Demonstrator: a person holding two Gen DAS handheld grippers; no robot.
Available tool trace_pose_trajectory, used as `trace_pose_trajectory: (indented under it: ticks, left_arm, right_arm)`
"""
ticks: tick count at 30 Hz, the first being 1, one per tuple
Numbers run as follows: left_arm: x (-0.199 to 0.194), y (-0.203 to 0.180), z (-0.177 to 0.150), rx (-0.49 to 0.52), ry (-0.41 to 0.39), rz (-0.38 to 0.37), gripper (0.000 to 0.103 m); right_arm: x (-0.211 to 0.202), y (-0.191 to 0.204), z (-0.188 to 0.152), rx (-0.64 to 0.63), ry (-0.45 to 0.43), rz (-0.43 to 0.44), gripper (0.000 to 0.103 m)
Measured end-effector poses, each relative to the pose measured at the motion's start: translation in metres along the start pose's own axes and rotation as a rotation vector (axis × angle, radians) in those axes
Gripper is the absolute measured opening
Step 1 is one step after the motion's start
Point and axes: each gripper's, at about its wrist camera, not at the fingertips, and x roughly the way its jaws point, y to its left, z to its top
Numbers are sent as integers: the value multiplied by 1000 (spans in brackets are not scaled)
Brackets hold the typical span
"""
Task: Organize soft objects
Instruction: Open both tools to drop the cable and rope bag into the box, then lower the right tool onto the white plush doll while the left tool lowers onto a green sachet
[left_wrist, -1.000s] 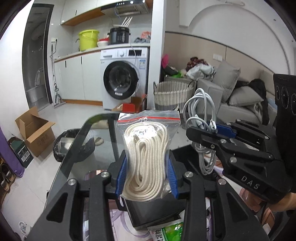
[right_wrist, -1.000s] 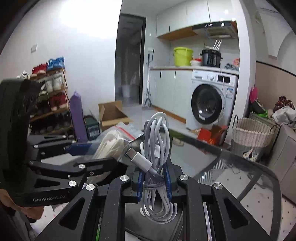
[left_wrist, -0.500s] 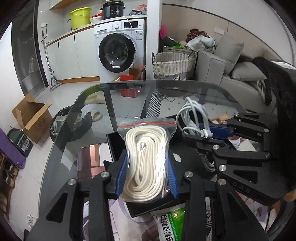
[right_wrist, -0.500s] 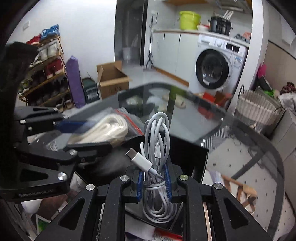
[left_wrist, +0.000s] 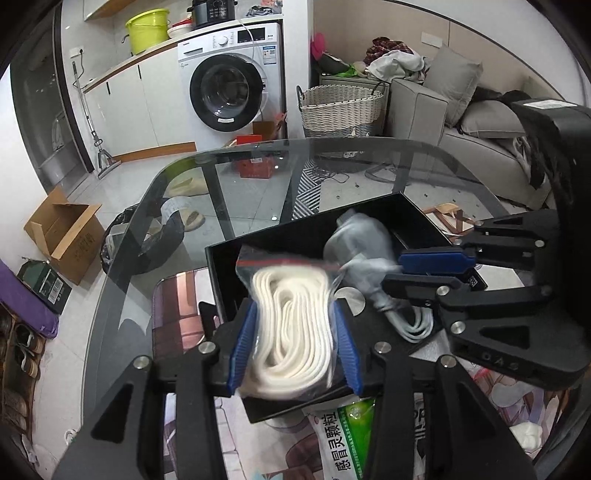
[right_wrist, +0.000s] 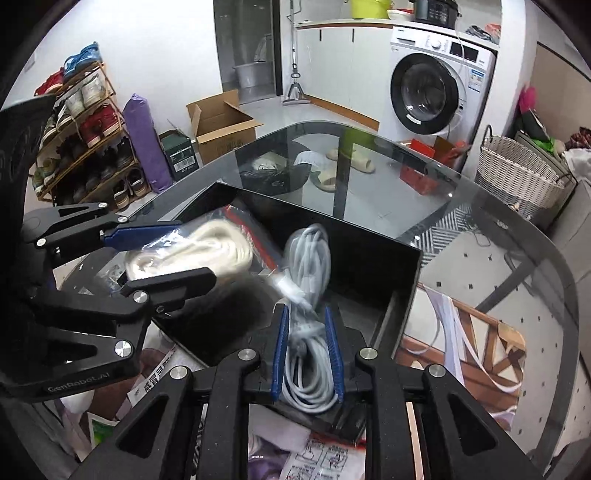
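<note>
My left gripper (left_wrist: 293, 347) is shut on a clear zip bag of coiled white rope (left_wrist: 291, 325) and holds it over the open black box (left_wrist: 280, 247) on the glass table. My right gripper (right_wrist: 307, 354) is shut on a coiled grey-white charging cable (right_wrist: 308, 280) and holds it over the same box (right_wrist: 388, 266). In the left wrist view the right gripper (left_wrist: 432, 273) comes in from the right with the cable (left_wrist: 358, 240). In the right wrist view the left gripper (right_wrist: 155, 254) comes in from the left with the rope bag (right_wrist: 192, 251).
The glass table (left_wrist: 258, 184) has a curved far edge. A green-and-white packet (left_wrist: 343, 439) and printed papers (right_wrist: 325, 458) lie near the box's front. A wicker basket (left_wrist: 340, 107), washing machine (left_wrist: 229, 81) and sofa stand beyond; a cardboard box (right_wrist: 221, 122) and shoe rack (right_wrist: 81, 122) are on the floor side.
Both grippers have tilted down and lowered from chest height to just over the black box, still holding the rope bag and the cable.
</note>
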Motion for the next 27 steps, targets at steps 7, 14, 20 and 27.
trace_pose_trajectory:
  ticks: [7, 14, 20, 27]
  left_arm:
    - [-7, 4, -1, -28, -5, -8, 53]
    - [-30, 3, -1, -23, -44, 57, 60]
    - [-63, 4, -10, -21, -49, -3, 65]
    - [-84, -13, -46, 80, 38, -22, 75]
  right_arm:
    - [-16, 5, -4, -24, -13, 13, 21]
    - [-39, 9, -9, -32, -17, 35, 21]
    - [-82, 18, -22, -52, -20, 87, 31]
    - [-121, 36, -54, -128, 29, 145, 44]
